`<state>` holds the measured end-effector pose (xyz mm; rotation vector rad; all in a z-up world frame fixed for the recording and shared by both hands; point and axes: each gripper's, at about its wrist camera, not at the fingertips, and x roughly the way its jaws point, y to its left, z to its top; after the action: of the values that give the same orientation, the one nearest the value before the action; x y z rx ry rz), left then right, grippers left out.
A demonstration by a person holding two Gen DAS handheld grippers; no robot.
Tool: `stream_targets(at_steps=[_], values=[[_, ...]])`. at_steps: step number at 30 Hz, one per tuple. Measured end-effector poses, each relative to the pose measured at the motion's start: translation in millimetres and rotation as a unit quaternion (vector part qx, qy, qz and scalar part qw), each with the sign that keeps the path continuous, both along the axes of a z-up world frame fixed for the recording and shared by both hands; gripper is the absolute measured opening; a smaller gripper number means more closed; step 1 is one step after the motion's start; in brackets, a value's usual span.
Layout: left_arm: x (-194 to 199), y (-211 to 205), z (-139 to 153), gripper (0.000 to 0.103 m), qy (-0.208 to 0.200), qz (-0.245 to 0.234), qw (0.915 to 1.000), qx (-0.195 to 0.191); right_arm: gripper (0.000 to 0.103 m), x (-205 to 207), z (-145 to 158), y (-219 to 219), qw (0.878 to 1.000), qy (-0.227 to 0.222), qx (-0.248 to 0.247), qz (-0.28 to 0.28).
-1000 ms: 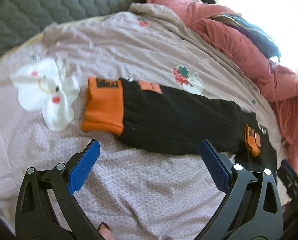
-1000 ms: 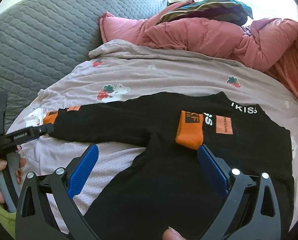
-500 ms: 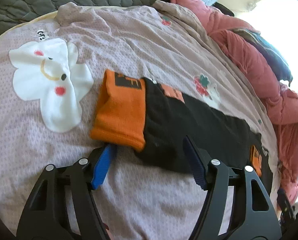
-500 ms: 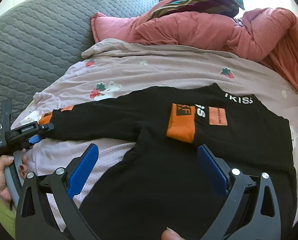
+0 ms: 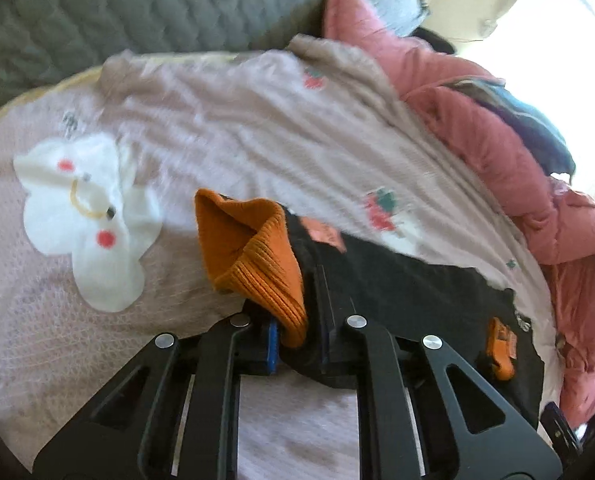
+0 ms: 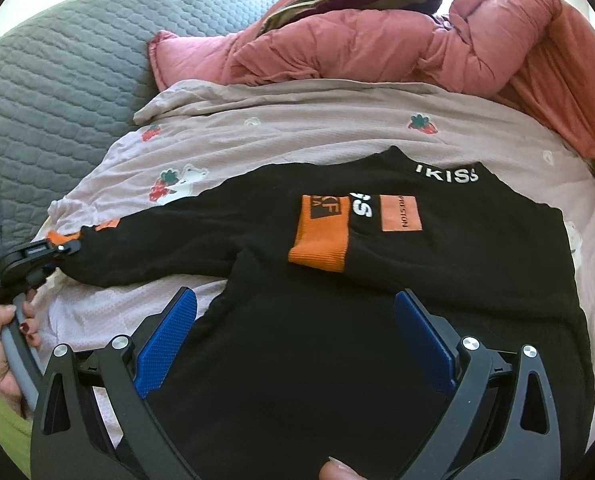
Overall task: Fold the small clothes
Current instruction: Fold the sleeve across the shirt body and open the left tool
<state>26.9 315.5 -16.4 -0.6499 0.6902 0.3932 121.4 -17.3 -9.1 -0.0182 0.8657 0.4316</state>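
A bed fills the room, spread with a pale mauve textured sheet printed with small strawberries. A grey quilted padded headboard curves behind it. A crumpled pink puffy duvet is heaped along the far side, under glaring daylight.

Ribbed knit orange cuff, matt black sweater, quilted grey headboard

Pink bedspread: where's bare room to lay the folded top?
Free: pink bedspread between the white cloud-shaped cloth and the rumpled red quilt; also a strip nearer than the sleeve's orange cuff. Crowded: black sweatshirt fills the right side under the right gripper.
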Motion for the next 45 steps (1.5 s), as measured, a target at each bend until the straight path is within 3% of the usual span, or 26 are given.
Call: stream_targets(at_steps=[7,12,22,28,30,32,34,38,45], values=[[19,-46,47,0.005,-0.041,-0.067,0.9964,0.032,0.099,5,5,-26,0.999,-0.003,0.015,-0.030],[46,-92,64,0.005,-0.054,-0.126,0.9898,0.041,0.099,11,10,-56,0.998,-0.009,0.026,-0.063],[90,-188,49,0.005,-0.022,-0.223,0.9729,0.055,0.099,24,4,-122,0.990,-0.003,0.056,-0.131],[102,-224,31,0.006,0.004,-0.266,0.9620,0.064,0.099,28,0,-146,0.986,0.004,0.066,-0.152],[105,-231,26,0.010,0.008,-0.281,0.9579,0.058,0.099,30,0,-151,0.985,0.004,0.069,-0.156],[104,-236,21,0.025,0.012,-0.299,0.9528,0.049,0.099,31,-1,-152,0.985,0.005,0.070,-0.159],[103,-240,19,0.030,0.014,-0.311,0.9492,0.048,0.099,32,-2,-154,0.985,0.008,0.073,-0.159],[96,-237,16,0.043,0.015,-0.316,0.9478,0.043,0.099,33,-6,-149,0.985,0.016,0.076,-0.152],[87,-225,17,0.048,0.012,-0.310,0.9498,0.043,0.099,33,-12,-123,0.989,0.031,0.074,-0.120]])
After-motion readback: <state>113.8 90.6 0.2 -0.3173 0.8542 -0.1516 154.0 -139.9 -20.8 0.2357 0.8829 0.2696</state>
